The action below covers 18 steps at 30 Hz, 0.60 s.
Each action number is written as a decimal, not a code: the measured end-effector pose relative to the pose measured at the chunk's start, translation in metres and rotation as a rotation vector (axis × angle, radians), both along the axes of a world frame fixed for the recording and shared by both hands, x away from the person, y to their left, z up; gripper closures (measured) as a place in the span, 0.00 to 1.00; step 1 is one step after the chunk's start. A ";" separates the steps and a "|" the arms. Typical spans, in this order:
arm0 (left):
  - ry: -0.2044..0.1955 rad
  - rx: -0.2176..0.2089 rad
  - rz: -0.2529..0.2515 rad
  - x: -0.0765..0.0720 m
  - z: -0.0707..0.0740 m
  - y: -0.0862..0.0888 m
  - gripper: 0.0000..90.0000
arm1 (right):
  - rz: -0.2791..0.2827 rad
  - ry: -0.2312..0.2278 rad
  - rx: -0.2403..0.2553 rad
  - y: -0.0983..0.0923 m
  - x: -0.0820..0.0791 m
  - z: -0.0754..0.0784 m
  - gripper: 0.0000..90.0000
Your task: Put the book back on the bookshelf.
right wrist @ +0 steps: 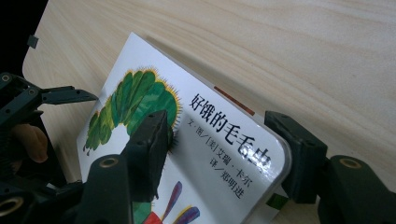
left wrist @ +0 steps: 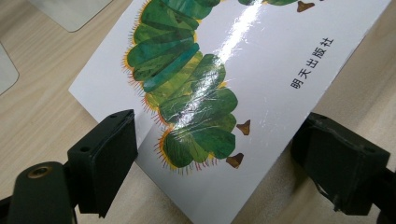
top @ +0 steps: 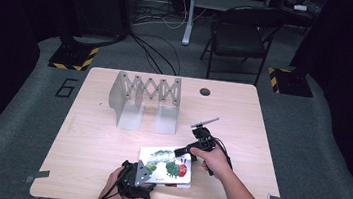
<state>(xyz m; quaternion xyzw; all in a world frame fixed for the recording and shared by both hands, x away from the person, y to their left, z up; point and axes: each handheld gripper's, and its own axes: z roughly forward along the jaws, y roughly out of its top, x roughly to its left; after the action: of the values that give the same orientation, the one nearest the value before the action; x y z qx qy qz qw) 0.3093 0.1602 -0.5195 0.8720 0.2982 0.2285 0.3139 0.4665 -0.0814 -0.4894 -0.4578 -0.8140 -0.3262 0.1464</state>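
**Two claws at one picture book**

From the high view, I see the picture book [top: 167, 165] lying flat near the front edge of the counter [top: 100, 136], its long side running left to right. Behind it stands a grey folding rack [top: 145, 98], well apart; a black chair [top: 239, 36] waits on the floor beyond. My left claw [top: 136, 178] sits at the book's near left corner, my right claw [top: 182, 151] at its far edge.

In the left claw view, my jaws stand wide, one on each side of the book's corner [left wrist: 224, 93]; the caterpillar drawing runs diagonally.

In the right claw view, my jaws stand apart across the book's rounded corner [right wrist: 219, 144], one above the cover and one beyond its edge. I cannot tell if they touch.
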 end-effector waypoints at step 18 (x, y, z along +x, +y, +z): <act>0.087 -0.036 -0.036 0.004 0.015 0.009 0.22 | -0.009 0.004 -0.004 -0.002 0.001 -0.004 0.47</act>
<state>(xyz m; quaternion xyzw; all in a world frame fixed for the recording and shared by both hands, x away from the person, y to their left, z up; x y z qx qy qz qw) 0.3131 0.1693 -0.5044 0.8805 0.2998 0.1793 0.3204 0.4676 -0.0838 -0.4939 -0.4623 -0.8123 -0.3245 0.1456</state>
